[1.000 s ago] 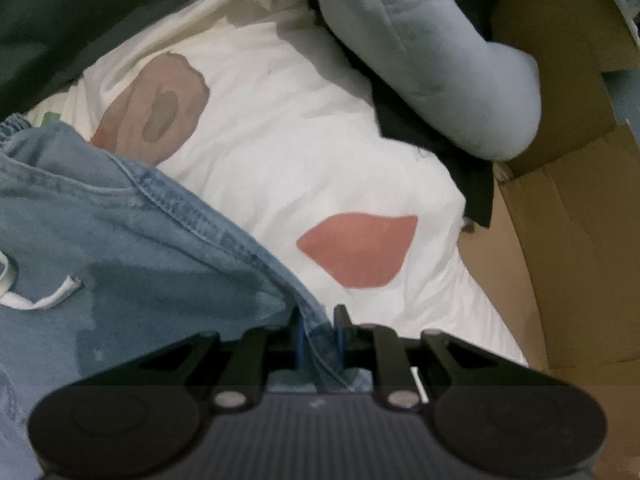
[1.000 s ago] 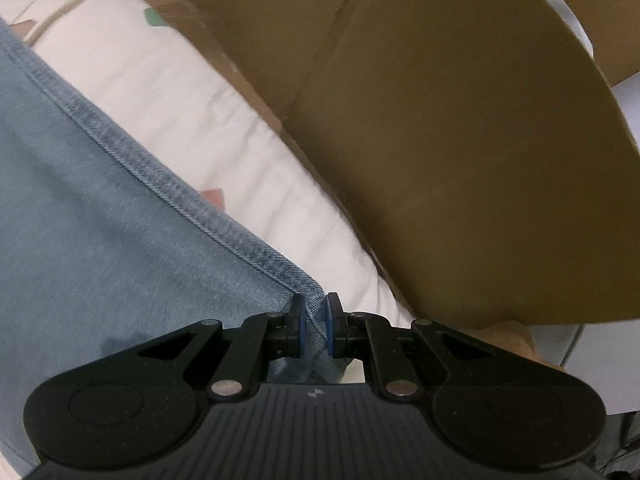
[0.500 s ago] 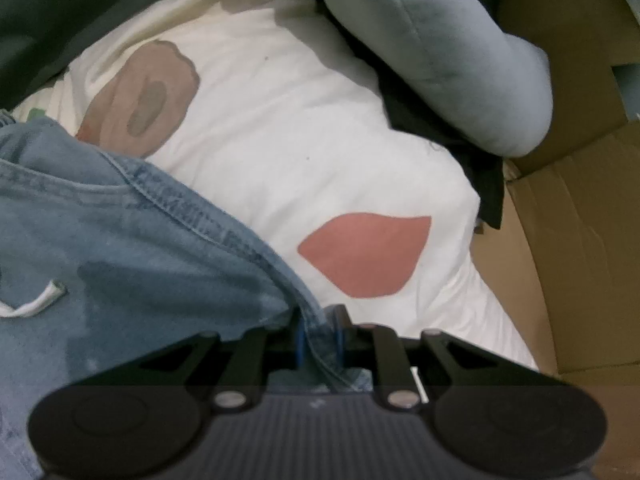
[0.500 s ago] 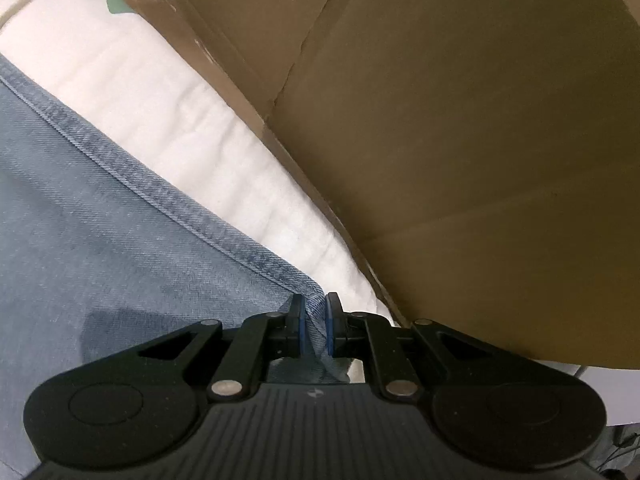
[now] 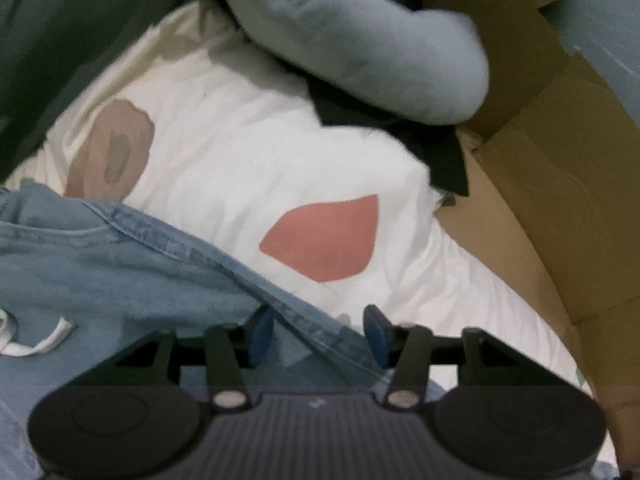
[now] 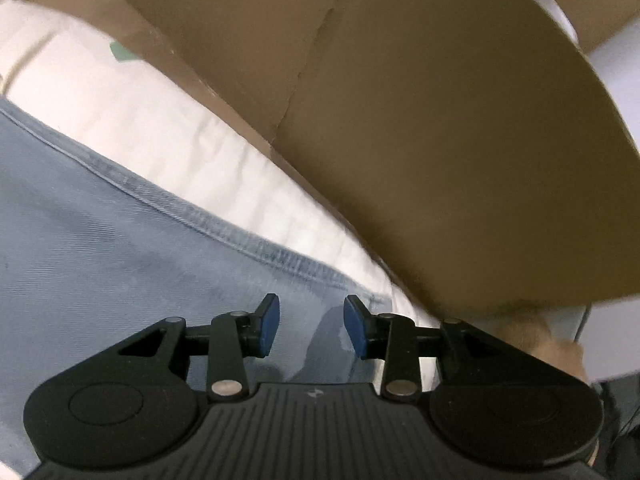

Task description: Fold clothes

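Note:
Light blue jeans (image 5: 120,264) lie on a white bedsheet (image 5: 248,152) printed with brown and red shapes. In the left wrist view my left gripper (image 5: 318,334) hangs over the jeans' stitched hem; its jaws are opening, the blue pads stand apart and the hem runs loose between them. A white drawstring (image 5: 44,340) shows at the left. In the right wrist view the jeans (image 6: 100,248) fill the lower left. My right gripper (image 6: 312,330) is above their corner, its jaws opening too, with denim below the gap and neither pad pressing on it.
A pale blue garment (image 5: 360,40) and dark clothes (image 5: 440,152) are heaped at the far side of the sheet. A dark green cloth (image 5: 60,40) lies at the upper left. Brown cardboard (image 6: 440,140) stands close on the right, along the sheet's edge.
Both grippers were shut on the jeans' hem; now both have let go and their pads stand apart. The right gripper has lifted slightly off the denim.

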A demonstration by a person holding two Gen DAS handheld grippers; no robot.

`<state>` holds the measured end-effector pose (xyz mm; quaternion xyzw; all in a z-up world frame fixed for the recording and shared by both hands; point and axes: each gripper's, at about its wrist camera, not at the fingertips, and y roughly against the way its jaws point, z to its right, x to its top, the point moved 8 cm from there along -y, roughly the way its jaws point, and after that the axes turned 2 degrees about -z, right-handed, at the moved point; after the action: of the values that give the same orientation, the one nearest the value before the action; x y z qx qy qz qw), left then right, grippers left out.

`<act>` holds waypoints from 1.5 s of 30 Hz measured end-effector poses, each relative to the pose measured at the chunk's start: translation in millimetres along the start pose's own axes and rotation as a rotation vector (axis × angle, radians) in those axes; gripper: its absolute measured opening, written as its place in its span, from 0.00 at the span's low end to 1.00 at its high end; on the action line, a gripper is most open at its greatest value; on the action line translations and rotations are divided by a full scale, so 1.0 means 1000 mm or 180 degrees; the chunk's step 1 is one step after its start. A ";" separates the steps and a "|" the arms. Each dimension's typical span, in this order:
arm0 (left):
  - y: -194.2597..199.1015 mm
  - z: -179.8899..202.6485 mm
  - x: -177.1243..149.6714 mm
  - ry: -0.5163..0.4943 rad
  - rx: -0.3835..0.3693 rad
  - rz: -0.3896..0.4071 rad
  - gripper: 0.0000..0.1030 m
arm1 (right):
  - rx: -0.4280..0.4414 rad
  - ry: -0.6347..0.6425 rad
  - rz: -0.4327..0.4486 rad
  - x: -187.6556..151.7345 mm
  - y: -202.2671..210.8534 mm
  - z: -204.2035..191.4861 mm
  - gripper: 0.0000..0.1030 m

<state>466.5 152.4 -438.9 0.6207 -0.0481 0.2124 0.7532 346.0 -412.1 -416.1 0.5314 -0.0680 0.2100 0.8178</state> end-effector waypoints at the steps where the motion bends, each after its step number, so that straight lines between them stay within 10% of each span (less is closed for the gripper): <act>1: 0.004 0.004 -0.002 -0.0012 -0.0016 0.0043 0.64 | 0.0022 -0.0063 0.0007 -0.003 0.004 0.003 0.41; 21: 0.039 0.078 -0.105 -0.0853 -0.0253 -0.0092 0.68 | 0.0915 -0.0740 0.0272 -0.088 0.063 -0.039 0.41; 28: 0.031 0.093 -0.150 -0.1030 -0.0354 -0.0264 0.68 | 0.0878 -0.0744 -0.0136 -0.130 0.044 -0.047 0.40; 45: 0.015 0.071 -0.236 -0.1347 -0.0191 -0.0516 0.68 | 0.0629 -0.1043 0.0008 -0.158 0.042 -0.026 0.38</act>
<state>260.6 25.0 -488.2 0.6305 -0.1613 0.0147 0.7591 183.0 -417.3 -444.5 0.6361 -0.1800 0.1273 0.7394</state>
